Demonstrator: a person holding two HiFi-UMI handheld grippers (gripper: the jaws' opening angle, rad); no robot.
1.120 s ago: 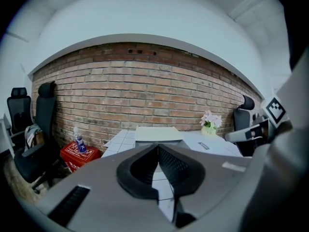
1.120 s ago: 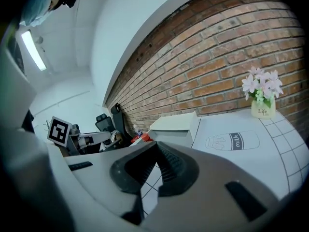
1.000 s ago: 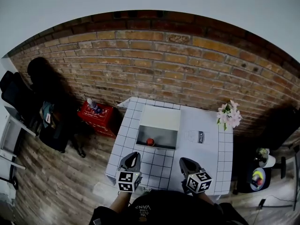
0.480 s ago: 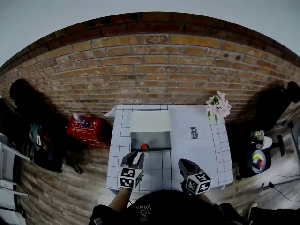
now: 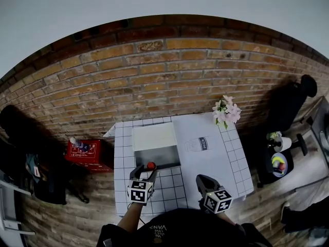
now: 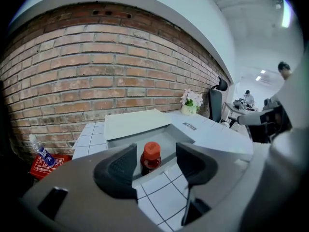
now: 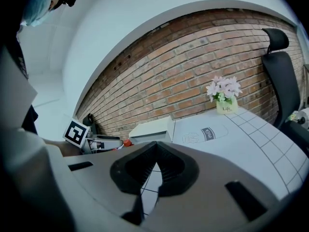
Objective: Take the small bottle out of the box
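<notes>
A small bottle [image 6: 150,157] with a red cap [image 5: 151,165] stands inside the open grey box [image 5: 163,157], close to its front wall. My left gripper [image 5: 144,171] reaches over that wall, and its jaws are opening with the bottle between them. In the left gripper view the left gripper [image 6: 155,153] has a gap between its right pad and the bottle, and neither pad presses on it. Near the table's front edge my right gripper [image 5: 202,179] hangs shut. In its own view the right gripper [image 7: 155,146] has its tips together and nothing between them.
The box's white lid [image 5: 152,136] lies back towards the brick wall. A vase of flowers [image 5: 225,112] stands at the table's far right corner, beside a milk drawing [image 5: 197,144]. A red crate [image 5: 82,153] sits on the floor to the left. Office chairs [image 5: 293,99] stand to the right.
My left gripper has moved forward from the table's front to the box, and its jaws have gone from shut to wide around the bottle. The head view has swung round.
</notes>
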